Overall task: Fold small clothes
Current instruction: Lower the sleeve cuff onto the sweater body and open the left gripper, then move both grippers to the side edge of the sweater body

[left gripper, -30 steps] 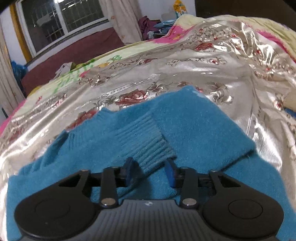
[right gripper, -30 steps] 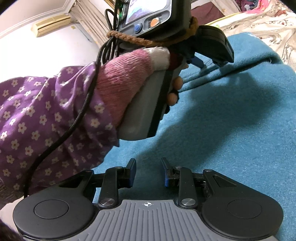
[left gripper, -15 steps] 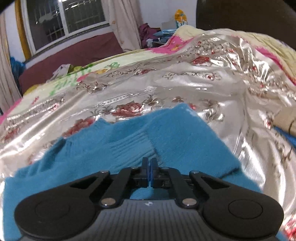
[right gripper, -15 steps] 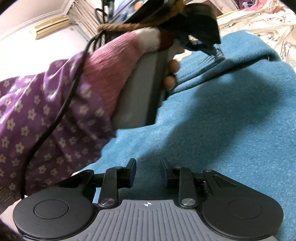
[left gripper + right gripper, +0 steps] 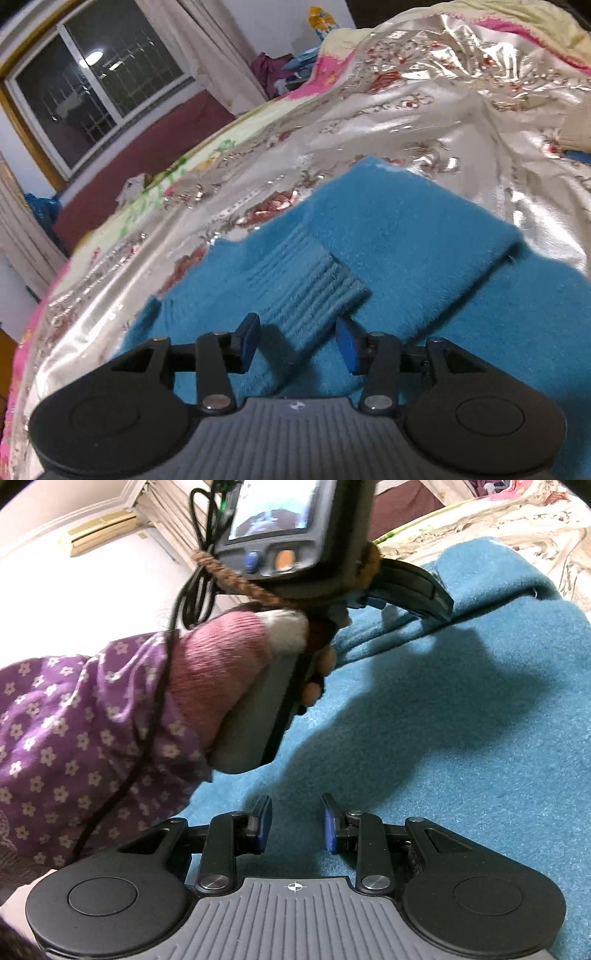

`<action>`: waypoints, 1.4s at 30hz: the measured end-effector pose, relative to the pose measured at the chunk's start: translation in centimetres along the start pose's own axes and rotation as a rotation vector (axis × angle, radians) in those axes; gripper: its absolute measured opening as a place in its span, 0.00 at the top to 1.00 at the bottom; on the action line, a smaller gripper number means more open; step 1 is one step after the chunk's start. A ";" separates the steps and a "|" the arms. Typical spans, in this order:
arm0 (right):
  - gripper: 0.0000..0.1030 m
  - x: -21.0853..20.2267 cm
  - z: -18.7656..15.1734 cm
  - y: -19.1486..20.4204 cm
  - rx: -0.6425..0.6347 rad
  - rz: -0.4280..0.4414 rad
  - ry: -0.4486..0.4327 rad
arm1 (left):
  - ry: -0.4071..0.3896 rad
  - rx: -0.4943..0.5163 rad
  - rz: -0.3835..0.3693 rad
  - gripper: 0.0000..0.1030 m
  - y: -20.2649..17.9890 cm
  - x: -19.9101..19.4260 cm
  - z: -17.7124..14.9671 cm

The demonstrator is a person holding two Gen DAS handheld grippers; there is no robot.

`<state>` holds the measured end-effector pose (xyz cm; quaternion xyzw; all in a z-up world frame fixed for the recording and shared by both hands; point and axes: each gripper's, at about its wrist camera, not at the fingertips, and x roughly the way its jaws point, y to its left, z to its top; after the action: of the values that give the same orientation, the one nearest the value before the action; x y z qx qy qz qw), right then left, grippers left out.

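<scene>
While opening, left tool (image 5: 297,343) over sweater cuff (image 5: 314,284)

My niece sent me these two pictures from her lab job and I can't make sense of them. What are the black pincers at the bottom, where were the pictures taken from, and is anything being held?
There is no robot here. A person holds a hand tool with two fingers in each hand, and a camera on each tool looks forward along them. One picture comes from the left gripper, the other from the right gripper. A blue sweater lies on a shiny flowered bedspread, one sleeve folded across it. The sleeve's ribbed cuff sits between the left jaws, which are opening and not pressing on it. The right jaws stand apart over the sweater, holding nothing. The right view also shows the hand gripping the left tool.
</scene>
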<state>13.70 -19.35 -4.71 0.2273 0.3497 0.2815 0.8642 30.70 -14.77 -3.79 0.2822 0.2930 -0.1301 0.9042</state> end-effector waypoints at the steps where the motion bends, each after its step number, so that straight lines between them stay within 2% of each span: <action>1: 0.72 0.0 0.0 0.0 0.001 0.001 0.000 | -0.002 -0.003 0.012 0.51 -0.1 0.2 0.1; 2: 0.72 0.1 -0.1 -0.1 0.003 0.002 0.001 | -0.002 -0.005 0.020 0.53 -0.1 0.3 0.1; 4: 0.72 0.1 -0.1 -0.2 0.006 0.005 0.002 | -0.001 -0.019 -0.002 0.72 -0.2 0.3 0.3; 5: 0.72 0.1 -0.1 -0.2 0.008 0.007 0.002 | 0.004 -0.029 -0.019 0.74 -0.2 0.3 0.4; 8: 0.72 0.4 -0.2 -0.4 0.012 0.010 0.002 | 0.004 -0.052 -0.018 0.79 -0.1 0.1 0.7; 12: 0.72 1.5 -0.6 -1.2 0.022 0.008 -0.003 | 0.006 -0.263 -0.080 0.82 2.8 -0.5 1.6; 16: 0.72 1.8 -0.7 -1.8 0.046 0.016 -0.002 | -0.010 -0.420 -0.157 0.82 4.5 -1.3 2.2; 18: 0.72 2.0 -0.8 -1.9 0.045 0.014 -0.002 | -0.018 -0.403 -0.191 0.82 3.5 -1.3 2.4; 21: 0.72 2.3 -1.0 -1.8 0.033 0.009 -0.001 | 0.006 -0.290 -0.208 0.81 0.5 -0.5 2.2; 22: 0.72 2.4 -1.1 -1.8 0.031 0.008 -0.001 | 0.027 -0.267 -0.197 0.80 -0.3 0.1 1.8; 25: 0.72 2.6 -1.2 -1.9 0.029 0.010 0.002 | 0.016 -0.262 -0.184 0.75 -0.5 0.0 1.3; 29: 0.72 2.9 -1.3 -2.0 0.033 0.014 0.004 | 0.013 -0.270 -0.160 0.67 1.5 -1.7 0.6; 32: 0.72 2.9 -1.3 -2.1 0.032 0.013 0.004 | 0.011 -0.315 -0.128 0.66 4.1 -3.7 -1.2; 35: 0.72 3.1 -1.4 -2.2 0.028 0.012 0.003 | 0.031 -0.396 -0.089 0.66 7.1 -5.8 -4.2; 38: 0.72 3.3 -1.6 -2.3 0.019 0.008 0.000 | 0.080 -0.484 -0.019 0.65 10.4 -8.3 -8.3; 42: 0.72 3.3 -1.6 -2.1 -0.005 -0.005 -0.003 | 0.181 -0.567 0.133 0.65 14.4 -11.2 -14.5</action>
<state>15.17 -18.45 -8.53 0.2246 0.3482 0.2799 0.8660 21.00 6.12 -0.48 0.0477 0.3779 0.0422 0.9237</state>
